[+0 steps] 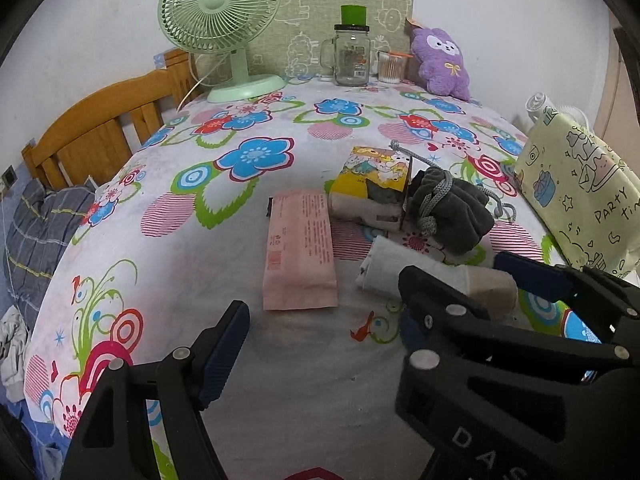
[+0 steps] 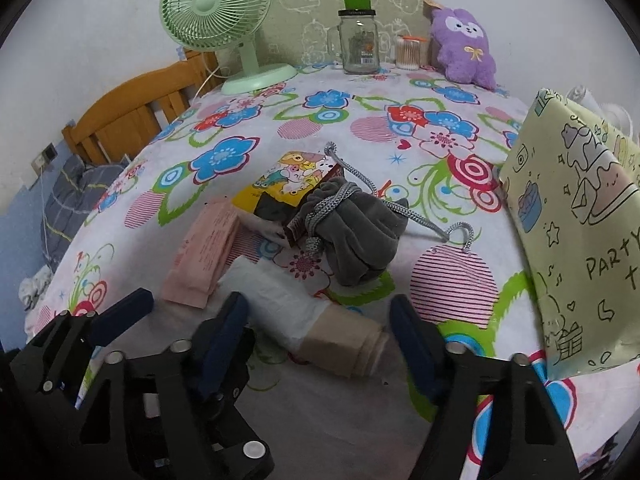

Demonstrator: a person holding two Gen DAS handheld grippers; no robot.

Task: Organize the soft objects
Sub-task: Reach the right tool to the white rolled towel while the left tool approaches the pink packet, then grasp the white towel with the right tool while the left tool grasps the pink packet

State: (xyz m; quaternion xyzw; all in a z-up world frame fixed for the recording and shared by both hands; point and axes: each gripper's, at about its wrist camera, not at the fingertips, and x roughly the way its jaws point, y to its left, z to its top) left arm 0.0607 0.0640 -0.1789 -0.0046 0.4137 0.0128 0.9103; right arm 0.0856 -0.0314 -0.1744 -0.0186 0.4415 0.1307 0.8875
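Note:
On the flowered bedsheet (image 1: 200,240) lie a pink flat packet (image 1: 298,248), a rolled white-and-beige cloth (image 1: 432,276), a grey drawstring pouch (image 1: 452,208) and a yellow cartoon box (image 1: 374,174). My left gripper (image 1: 324,328) is open, low over the sheet in front of the packet. My right gripper (image 2: 316,332) is open, its fingers astride the near end of the rolled cloth (image 2: 320,320), not gripping it. The pouch (image 2: 356,232) and the packet (image 2: 204,252) lie just beyond. The right gripper's fingers (image 1: 532,276) show in the left wrist view.
A yellow "party time" gift bag (image 2: 580,224) stands at the right. At the back are a green fan (image 1: 220,28), a glass jar (image 1: 352,54), a cotton swab cup (image 1: 390,66) and a purple plush (image 1: 442,62). A wooden headboard (image 1: 100,128) is at the left.

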